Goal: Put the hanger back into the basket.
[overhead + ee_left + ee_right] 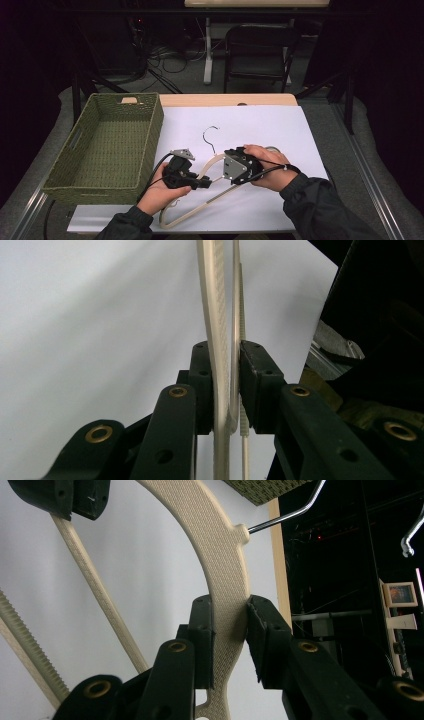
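- Left gripper (204, 182): jaws pressed onto the cream hanger (212, 165), pinching its textured arm edge-on; in the left gripper view (227, 390) a thinner ribbed bar of the hanger runs alongside, between the pads too.
- Right gripper (231, 156): jaws clamped on the hanger's broad curved shoulder, just below the neck where the metal hook (210, 137) comes out; right gripper view (230, 630) shows both pads in contact with the plastic.
- Hanger: held between the two grippers above the white sheet (270, 130), hook pointing away from the person, lower end (172, 220) reaching toward the near edge of the sheet. Cannot tell if that end touches the sheet.
- Hands: left hand (160, 192) and right hand (270, 167) wrap the gripper bodies, dark sleeves coming in from the near side.
- Green woven basket (80, 165): on the tabletop, left of the sheet, near the left gripper but apart from it.
- Black folding chair (257, 50): on the floor beyond the far tabletop edge.
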A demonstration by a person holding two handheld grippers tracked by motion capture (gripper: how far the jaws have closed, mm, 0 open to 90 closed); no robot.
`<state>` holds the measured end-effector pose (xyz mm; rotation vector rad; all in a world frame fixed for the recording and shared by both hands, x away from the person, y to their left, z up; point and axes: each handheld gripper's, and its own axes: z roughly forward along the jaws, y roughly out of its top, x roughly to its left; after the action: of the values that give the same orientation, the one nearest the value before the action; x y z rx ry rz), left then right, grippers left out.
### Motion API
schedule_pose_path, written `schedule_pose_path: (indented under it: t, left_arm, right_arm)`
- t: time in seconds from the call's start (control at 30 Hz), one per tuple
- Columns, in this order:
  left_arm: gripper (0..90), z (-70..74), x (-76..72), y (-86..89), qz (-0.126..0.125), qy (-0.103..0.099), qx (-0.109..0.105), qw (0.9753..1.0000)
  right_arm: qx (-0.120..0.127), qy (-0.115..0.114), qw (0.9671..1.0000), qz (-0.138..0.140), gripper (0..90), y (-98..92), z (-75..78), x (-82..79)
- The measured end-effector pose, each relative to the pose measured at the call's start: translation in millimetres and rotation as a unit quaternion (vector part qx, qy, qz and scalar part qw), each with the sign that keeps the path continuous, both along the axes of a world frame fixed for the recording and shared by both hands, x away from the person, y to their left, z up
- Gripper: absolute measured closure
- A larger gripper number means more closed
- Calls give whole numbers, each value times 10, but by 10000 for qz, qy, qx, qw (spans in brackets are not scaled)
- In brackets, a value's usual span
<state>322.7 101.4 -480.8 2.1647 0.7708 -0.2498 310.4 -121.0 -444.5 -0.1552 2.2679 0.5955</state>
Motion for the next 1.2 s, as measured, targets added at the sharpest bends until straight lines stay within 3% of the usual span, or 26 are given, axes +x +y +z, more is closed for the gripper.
schedule_pose_path:
  t: [0.63, 0.9, 0.93, 1.03, 1.2]
  left_arm:
    - [865, -9, 19, -8, -10, 232, -60, 9997]
    - [871, -3, 4, -13, 38, 148, 48, 9999]
    - [871, 0, 2, -13, 52, 153, 46, 9999]
    - [873, 16, -10, -10, 64, 122, 61, 9999]
    - [874, 62, -53, -2, 176, 90, 66, 9998]
  right_arm:
    - [2, -70, 10000, 31, 735, 18, -15, -23]
    - [28, -40, 10000, -25, 734, 26, -32, -37]
    - [68, -86, 9999, 93, 734, 31, -35, -22]
    - [43, -31, 10000, -17, 732, 24, -22, -36]
    - [236, -14, 9997, 23, 697, 11, 13, -39]
